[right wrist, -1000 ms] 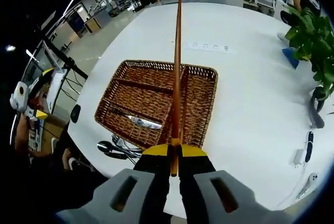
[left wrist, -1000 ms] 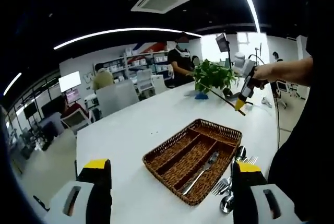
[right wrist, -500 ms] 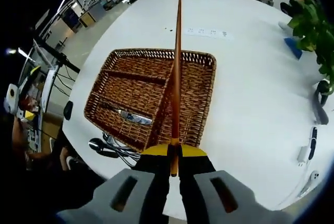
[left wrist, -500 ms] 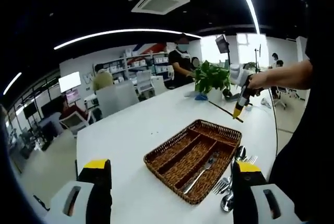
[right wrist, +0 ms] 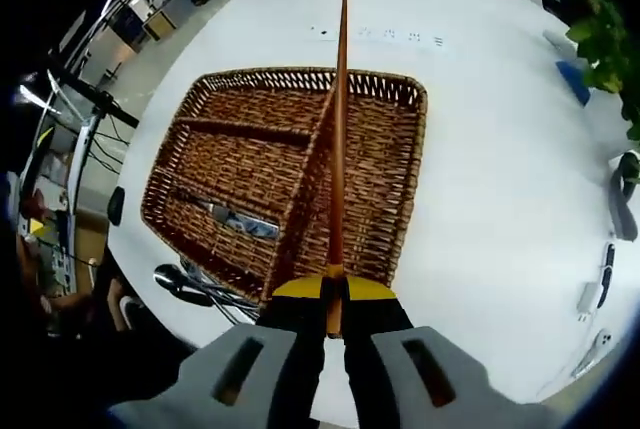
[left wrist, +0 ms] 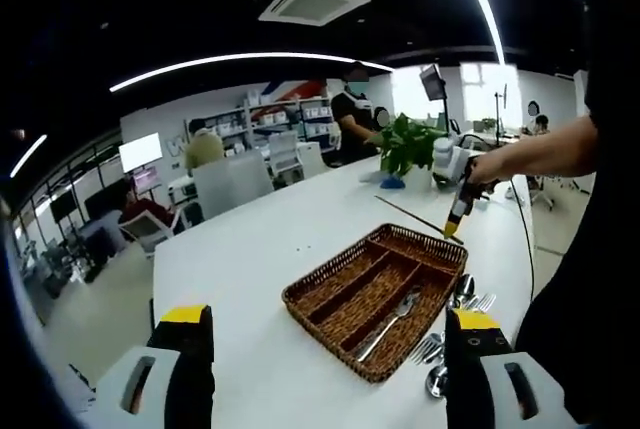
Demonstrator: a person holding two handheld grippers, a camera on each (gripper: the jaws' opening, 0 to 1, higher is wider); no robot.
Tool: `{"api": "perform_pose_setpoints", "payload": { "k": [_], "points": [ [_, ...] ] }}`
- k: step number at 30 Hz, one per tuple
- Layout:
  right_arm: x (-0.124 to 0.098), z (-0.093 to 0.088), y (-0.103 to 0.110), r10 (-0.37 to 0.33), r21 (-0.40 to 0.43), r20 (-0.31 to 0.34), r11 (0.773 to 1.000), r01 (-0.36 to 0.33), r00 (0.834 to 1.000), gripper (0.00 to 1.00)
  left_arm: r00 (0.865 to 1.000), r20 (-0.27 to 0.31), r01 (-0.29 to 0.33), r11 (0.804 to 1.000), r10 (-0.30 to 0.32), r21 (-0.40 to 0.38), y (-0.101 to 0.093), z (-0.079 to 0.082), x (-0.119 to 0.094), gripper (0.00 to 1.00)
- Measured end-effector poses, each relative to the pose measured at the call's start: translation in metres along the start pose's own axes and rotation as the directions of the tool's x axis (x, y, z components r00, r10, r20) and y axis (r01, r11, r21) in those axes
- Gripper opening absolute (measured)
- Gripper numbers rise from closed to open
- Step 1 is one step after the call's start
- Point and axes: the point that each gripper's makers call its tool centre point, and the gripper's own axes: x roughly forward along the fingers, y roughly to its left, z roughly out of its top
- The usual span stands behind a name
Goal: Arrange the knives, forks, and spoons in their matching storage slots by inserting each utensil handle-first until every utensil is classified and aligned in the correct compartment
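In the left gripper view, the left hand-held gripper [left wrist: 325, 369] hangs released over the white table [left wrist: 250, 259], jaws wide apart at 7 and 5 o'clock with nothing between them. Ahead, toward 1 o'clock, sits the wicker cutlery tray [left wrist: 375, 299], its compartments running lengthwise; one metal fork [left wrist: 388, 317] lies in the compartment nearest the loose utensils. Those loose spoons and forks [left wrist: 450, 334] are piled on the table just beside the tray's edge at 4 o'clock. Farther right, at 2 o'clock, a person's arm holds the right hand-held gripper [left wrist: 458, 217] above the tray's far corner, a long thin stick jutting from it.

In the right gripper view, the right hand-held gripper [right wrist: 334, 301] is clenched on a long reddish-brown chopstick [right wrist: 339, 139], gripped at its thick end so the shaft runs to 12 o'clock across the tray [right wrist: 400, 199], roughly along a divider. The piece of cutlery lies in the compartment at 9 o'clock, and the loose utensils sit off the tray's edge at 8 o'clock.

To place it well, I would judge the stick should be swung off the divider and squared with the length of an empty compartment, lowered level until it rests on the weave, and only then let go, so it does not bridge the partition or roll.
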Motion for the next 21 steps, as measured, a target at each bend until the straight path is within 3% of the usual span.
{"api": "perform_pose_setpoints", "payload": {
  "k": [12, 21],
  "points": [
    [0.022, -0.015, -0.002, -0.028, 0.006, -0.054, 1.000, 0.029, 0.998, 0.03, 1.000, 0.004, -0.024, 1.000, 0.024, -0.013, 0.006, -0.003, -0.005, 1.00],
    [0.036, -0.017, -0.003, -0.041, 0.009, -0.040, 0.999, 0.041, 0.998, 0.03, 0.999, -0.002, -0.043, 0.999, 0.043, -0.005, 0.010, 0.000, -0.005, 1.00]
  ]
}}
